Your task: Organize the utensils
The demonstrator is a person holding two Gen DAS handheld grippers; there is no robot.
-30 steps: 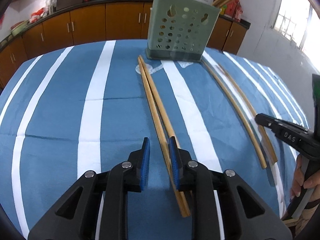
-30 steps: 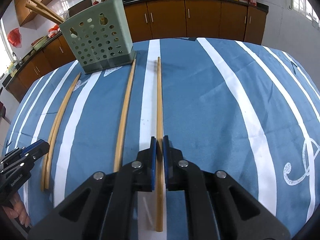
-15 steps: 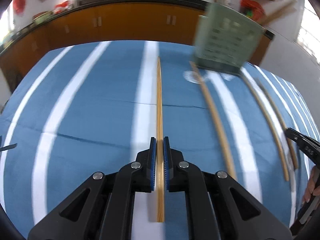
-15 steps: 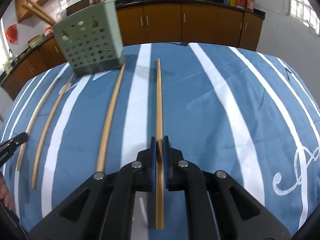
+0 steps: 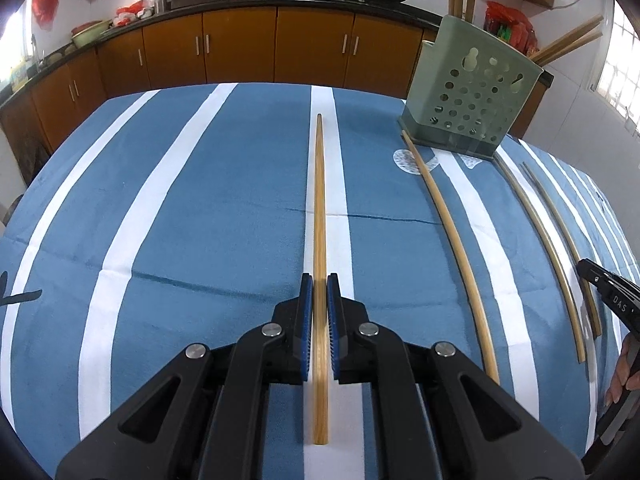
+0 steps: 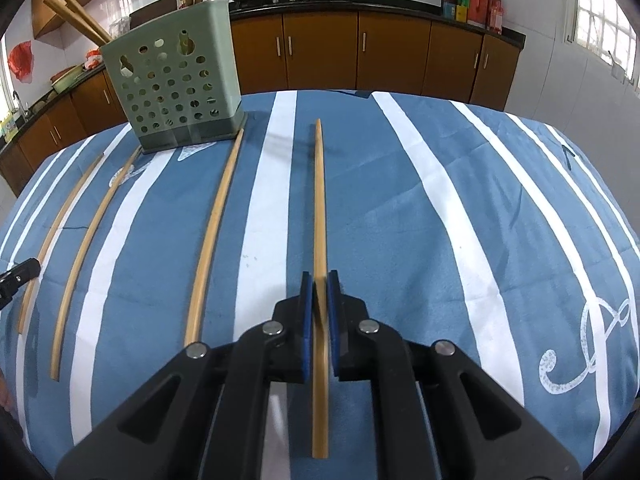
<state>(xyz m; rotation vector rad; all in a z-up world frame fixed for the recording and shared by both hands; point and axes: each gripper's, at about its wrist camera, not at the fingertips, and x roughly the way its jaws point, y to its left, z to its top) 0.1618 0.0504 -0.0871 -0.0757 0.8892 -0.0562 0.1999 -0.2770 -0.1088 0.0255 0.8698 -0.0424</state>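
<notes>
Chopstick (image 5: 319, 216), wooden: being clamped between the blue fingers (image 5: 306, 320) of the left gripper (image 5: 319, 284), which are closing fully onto it, tip pointing at the far bench edge.
Second chopstick (image 6: 319, 216): being pinched by the right gripper (image 6: 319, 280), fingers (image 6: 307, 312) pressing tight on it, shaft reaching forward over the cloth.
Three loose chopsticks (image 6: 212, 236) (image 6: 86, 248) (image 6: 52, 236): lying apart on the cloth, left of the held one in the right wrist view.
Green holder (image 6: 176, 92), perforated: standing upright at the far side, more chopsticks (image 6: 76, 14) sticking out of it.
Blue striped cloth (image 5: 200, 220): covering the bench.
Brown cabinets (image 5: 240, 52): lining the wall behind.
</notes>
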